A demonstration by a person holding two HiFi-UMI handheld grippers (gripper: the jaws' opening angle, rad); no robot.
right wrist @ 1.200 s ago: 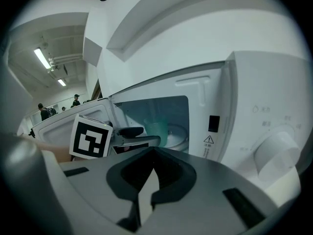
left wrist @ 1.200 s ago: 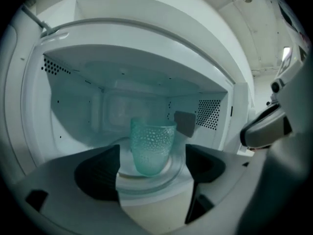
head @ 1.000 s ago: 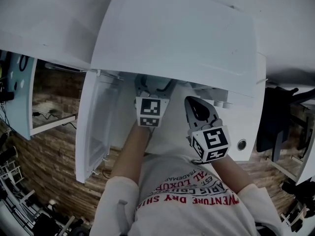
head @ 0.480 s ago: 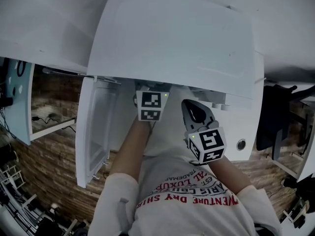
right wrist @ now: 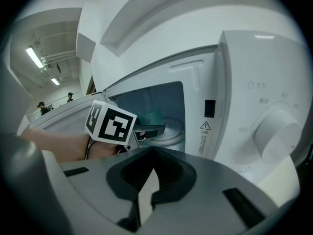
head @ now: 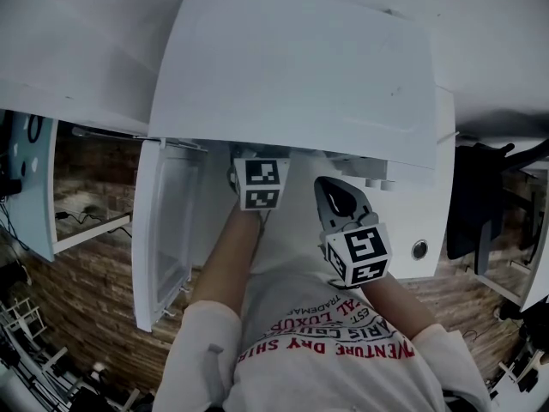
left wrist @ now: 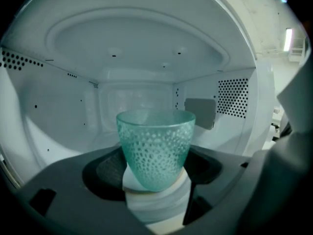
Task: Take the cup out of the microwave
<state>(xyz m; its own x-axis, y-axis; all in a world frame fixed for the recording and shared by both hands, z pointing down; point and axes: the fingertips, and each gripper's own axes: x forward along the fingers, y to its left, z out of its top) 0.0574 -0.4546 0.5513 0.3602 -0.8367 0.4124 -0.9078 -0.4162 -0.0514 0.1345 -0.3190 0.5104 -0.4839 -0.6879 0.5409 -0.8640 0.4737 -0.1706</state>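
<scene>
Microwave (head: 292, 75): white, with its door (head: 163, 230) swung wide open at the left of the head view, cavity exposed
Cup (left wrist: 155, 146): teal glass with a dimpled wall, upright inside the cavity, standing on a white round plate (left wrist: 156, 202) near the middle of the cavity floor
Left gripper (left wrist: 156, 173): reached into the cavity, jaws spread wide with the cup between them and just been closing in; dark pads just beside the glass on either side, no squeeze to be made out
Right gripper (right wrist: 149, 185): outside the microwave, in front of the control panel, jaws pressed together with nothing between them
Control panel: to the right of the cavity, carrying a round knob (right wrist: 276, 131) and a small warning label (right wrist: 204, 126)
Cavity walls: white, with a perforated patch (left wrist: 232, 97) on the right side wall
Person: bare forearms, white shirt (head: 334, 342) with red print, low in the head view
Floor (head: 86, 290): wood-patterned, seen beside the open door
</scene>
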